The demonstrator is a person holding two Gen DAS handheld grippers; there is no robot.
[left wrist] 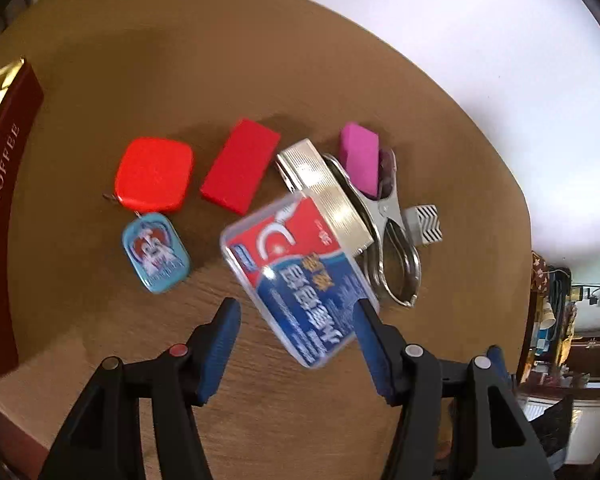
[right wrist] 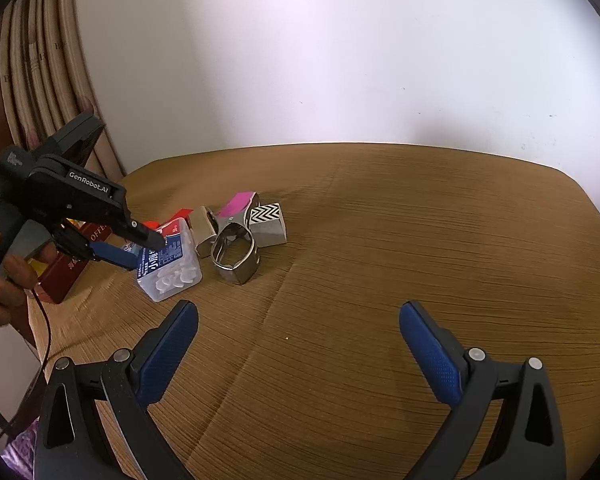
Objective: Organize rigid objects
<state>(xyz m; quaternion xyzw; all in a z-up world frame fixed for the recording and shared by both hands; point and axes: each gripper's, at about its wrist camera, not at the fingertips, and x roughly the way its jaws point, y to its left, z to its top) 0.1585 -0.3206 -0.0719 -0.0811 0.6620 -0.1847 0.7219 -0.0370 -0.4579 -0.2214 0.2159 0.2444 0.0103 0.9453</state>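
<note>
left wrist view showed the left gripper (left wrist: 296,312) spread around the clear plastic box (left wrist: 296,276) mid-tabletop (left wrist: 180,60) — pads not pressing; rigid, light, slick — best pinched across its long sides. right gripper (right wrist: 299,320) spread, empty.

Left gripper (left wrist: 296,312) straddles the clear box (left wrist: 296,276) (jaws apart).

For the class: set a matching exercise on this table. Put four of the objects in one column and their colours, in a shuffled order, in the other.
Things:
1. rounded square case
2. eraser-like block
3. small tin
4. large clip

Colours:
a. silver
b. light blue
c. pink
d. red

Pairs: 1-d, 2-c, 3-b, 4-a
</note>
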